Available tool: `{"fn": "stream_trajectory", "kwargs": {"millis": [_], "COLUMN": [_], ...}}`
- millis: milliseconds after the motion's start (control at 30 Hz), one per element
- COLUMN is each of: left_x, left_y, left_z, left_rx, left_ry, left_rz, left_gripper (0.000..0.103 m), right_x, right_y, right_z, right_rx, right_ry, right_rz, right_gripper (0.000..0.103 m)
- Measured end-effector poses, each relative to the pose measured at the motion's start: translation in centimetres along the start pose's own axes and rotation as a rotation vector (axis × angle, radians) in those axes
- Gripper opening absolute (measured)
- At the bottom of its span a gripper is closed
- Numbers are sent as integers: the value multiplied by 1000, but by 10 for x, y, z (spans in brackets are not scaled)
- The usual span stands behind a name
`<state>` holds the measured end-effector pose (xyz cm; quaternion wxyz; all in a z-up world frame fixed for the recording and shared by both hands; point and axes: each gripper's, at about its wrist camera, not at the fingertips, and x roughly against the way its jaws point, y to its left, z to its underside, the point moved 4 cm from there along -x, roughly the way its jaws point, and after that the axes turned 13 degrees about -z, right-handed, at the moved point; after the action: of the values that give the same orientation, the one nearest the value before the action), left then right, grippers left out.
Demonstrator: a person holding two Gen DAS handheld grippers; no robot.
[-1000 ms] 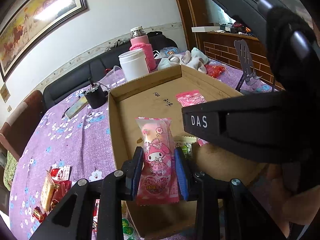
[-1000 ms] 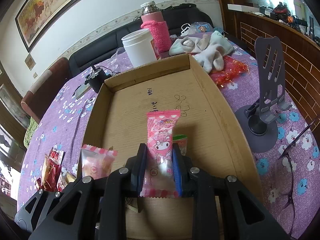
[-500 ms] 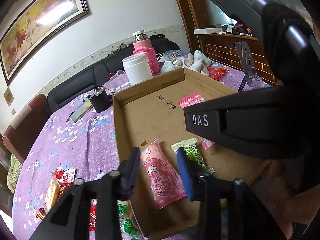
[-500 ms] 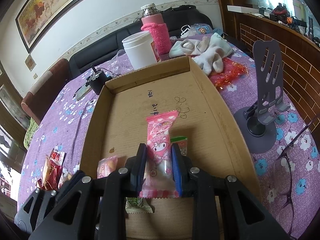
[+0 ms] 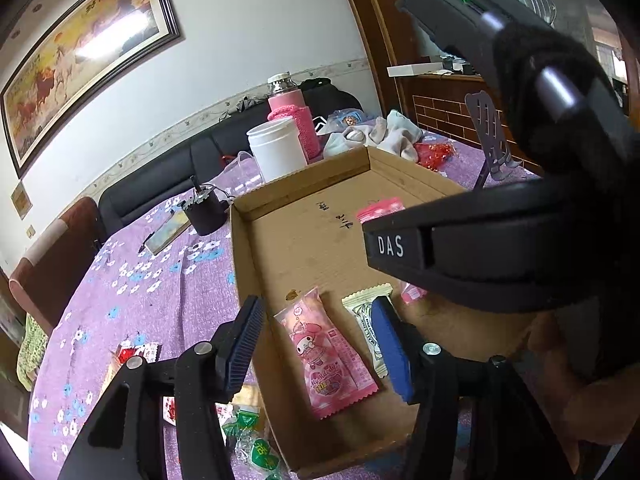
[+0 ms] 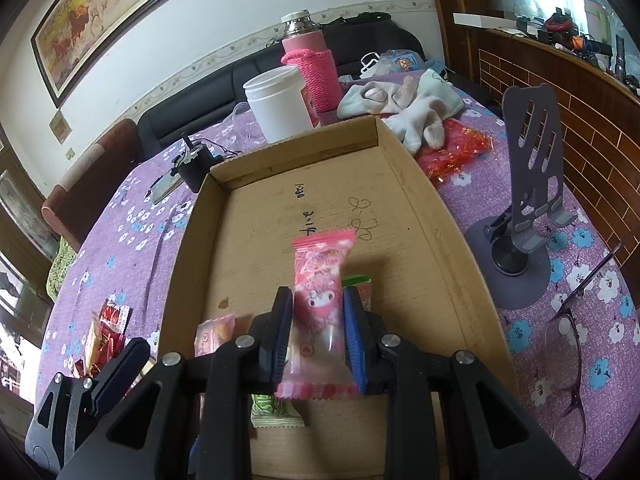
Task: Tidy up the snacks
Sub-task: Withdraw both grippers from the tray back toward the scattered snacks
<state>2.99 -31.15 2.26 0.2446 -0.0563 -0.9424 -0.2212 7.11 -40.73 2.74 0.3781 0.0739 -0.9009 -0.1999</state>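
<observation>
Left gripper [image 5: 320, 344] opening wide; its pink "My Melody" packet [image 5: 326, 354] lying in cardboard box [image 5: 240, 248] near left wall; right gripper [image 6: 316, 332] (marked "DAS") loosening, pads still touching second pink packet [image 6: 320, 300] above box's near edge.

Purple flowered tablecloth [image 6: 472, 208], brown cardboard box [image 6: 440, 216], pink snack packet [image 5: 328, 356], white jar [image 6: 280, 104]

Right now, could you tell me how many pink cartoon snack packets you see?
2. The flat packet lies in the cardboard box between the left gripper's opening jaws; the upright packet is between the right gripper's opening jaws. Others may be hidden.
</observation>
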Motion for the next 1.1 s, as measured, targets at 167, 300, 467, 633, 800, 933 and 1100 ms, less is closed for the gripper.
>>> {"fn": "stream_trajectory", "kwargs": {"millis": [167, 300, 467, 633, 800, 933, 1100], "left_x": [0, -1, -2, -3, -2, 0, -3], "left_y": [2, 2, 1, 1, 6, 13, 27], "left_z": [-1, -1, -1, -1, -3, -6, -9], "left_rx": [8, 10, 9, 8, 28, 53, 105], "left_ry": [3, 8, 9, 8, 5, -6, 13], "left_rz": [11, 13, 10, 4, 1, -10, -7], "left_gripper": [60, 60, 61, 62, 63, 64, 65], "right_x": [0, 0, 3, 7, 12, 20, 28], "right_y": [-1, -1, 1, 2, 2, 5, 8], "right_z": [-1, -2, -2, -3, -5, -7, -9], "right_rx": [-1, -4, 2, -4, -10, -10, -10], "right_ry": [-6, -3, -12, -28, -47, -77, -112], "right_rz": [6, 3, -2, -6, -12, -25, -37], "right_gripper": [35, 35, 43, 44, 44, 44, 44]}}
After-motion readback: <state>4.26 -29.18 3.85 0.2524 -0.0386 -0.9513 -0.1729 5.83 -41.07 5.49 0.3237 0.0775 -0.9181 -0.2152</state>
